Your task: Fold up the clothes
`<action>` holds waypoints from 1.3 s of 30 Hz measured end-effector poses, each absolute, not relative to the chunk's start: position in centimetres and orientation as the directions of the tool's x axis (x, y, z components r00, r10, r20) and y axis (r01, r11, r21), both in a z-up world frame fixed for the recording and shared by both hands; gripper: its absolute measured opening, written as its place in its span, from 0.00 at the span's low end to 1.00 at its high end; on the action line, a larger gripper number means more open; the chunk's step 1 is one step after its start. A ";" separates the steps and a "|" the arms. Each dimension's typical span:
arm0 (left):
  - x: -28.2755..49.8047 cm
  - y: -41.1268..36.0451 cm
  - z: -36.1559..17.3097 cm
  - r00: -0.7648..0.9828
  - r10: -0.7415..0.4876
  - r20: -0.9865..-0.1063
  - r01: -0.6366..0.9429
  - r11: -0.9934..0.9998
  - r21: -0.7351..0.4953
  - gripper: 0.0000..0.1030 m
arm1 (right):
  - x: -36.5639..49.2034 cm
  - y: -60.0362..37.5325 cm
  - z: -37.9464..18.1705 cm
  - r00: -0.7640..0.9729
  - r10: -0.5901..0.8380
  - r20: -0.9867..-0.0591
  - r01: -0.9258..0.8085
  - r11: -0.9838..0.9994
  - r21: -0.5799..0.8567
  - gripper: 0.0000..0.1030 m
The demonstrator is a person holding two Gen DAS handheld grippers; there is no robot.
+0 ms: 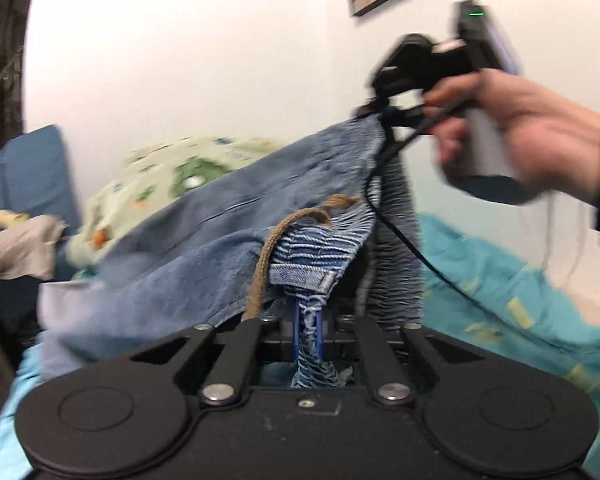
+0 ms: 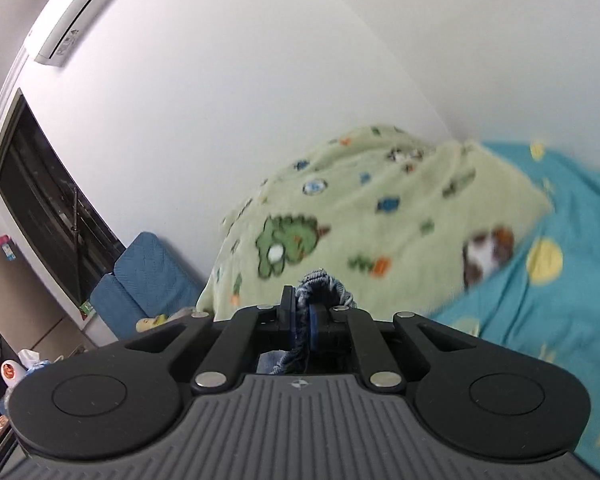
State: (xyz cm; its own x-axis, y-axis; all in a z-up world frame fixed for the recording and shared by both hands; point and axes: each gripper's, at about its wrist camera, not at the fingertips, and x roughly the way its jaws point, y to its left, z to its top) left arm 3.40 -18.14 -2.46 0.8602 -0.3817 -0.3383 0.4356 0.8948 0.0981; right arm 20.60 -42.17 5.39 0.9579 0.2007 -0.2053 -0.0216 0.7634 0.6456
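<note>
left gripper: jaws closed on the elastic waistband of the blue denim shorts; the ribbed band is pinched between the two blue pads and bunches up behind them. a tan drawstring hangs from the waistband just left of the jaws.

right gripper: jaws closed on another bunched section of the same waistband, seen in the right wrist view as a small fold of denim rising above the pads. in the left wrist view the right gripper is held higher, up and to the right, in the person's right hand, with a black cable trailing down from it.

the shorts are lifted off the surface and span between the two grippers, the fabric sloping up toward the right gripper and draping down to the left.

below and beyond the shorts lies a bed with a teal sheet printed with yellow spots. a light green fleece blanket with cartoon animals is heaped at the far end against the white wall. a blue cushion stands left of the blanket. an air conditioner is mounted high on the wall.
</note>
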 end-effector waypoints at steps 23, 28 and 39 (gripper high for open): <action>16.1 -35.0 -12.6 0.602 -0.605 -0.521 0.678 0.732 -0.067 0.21 | 36.2 -56.8 -10.3 0.856 0.064 -0.513 0.224 0.849 0.479 0.13; 12.3 -32.0 -8.5 0.586 -0.639 -0.499 0.731 0.682 -0.015 0.40 | 33.0 -54.8 -7.3 0.833 0.000 -0.553 0.209 0.926 0.314 0.51; 4.7 -20.2 0.6 0.631 -0.642 -0.435 0.695 0.717 -0.049 0.45 | 22.0 -47.8 -0.5 0.853 -0.006 -0.522 0.178 0.943 0.281 0.51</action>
